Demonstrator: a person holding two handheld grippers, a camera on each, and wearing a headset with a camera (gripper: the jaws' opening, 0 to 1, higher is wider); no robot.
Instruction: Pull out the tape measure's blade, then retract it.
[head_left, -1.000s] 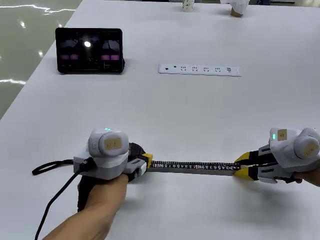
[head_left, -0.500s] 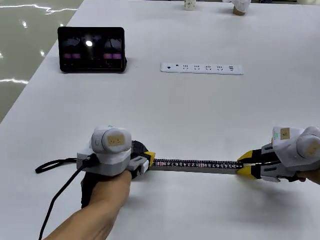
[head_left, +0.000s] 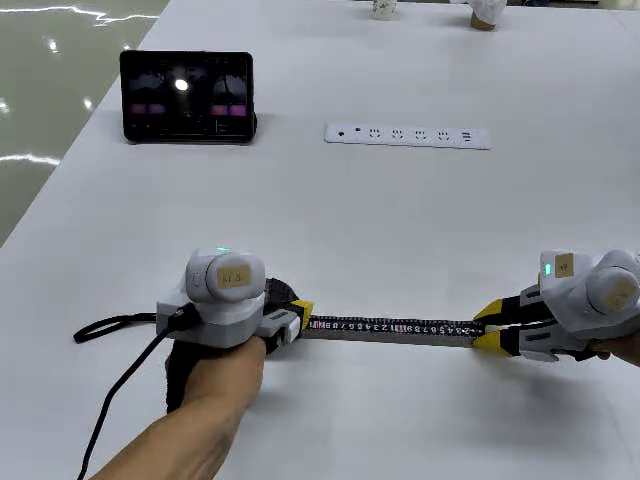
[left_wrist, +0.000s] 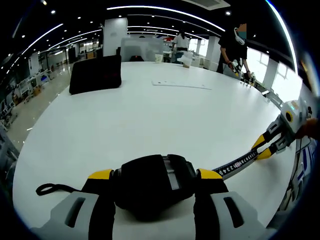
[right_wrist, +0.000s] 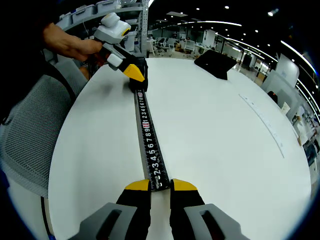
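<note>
Now my left gripper (left_wrist: 155, 175) hugs the tape measure (left_wrist: 152, 187), my right gripper (right_wrist: 160, 186) pinches the blade (right_wrist: 147, 132). Next, I think, ease it back.

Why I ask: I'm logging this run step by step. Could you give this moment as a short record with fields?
left gripper: shut on the tape measure case, which rests on the white table
right gripper: shut on the free end of the blade
blade state: drawn out, lying flat on the table between the two grippers, numbers up
wrist strap: black, trailing on the table behind the case
background: dark tablet and white power strip farther back
</note>
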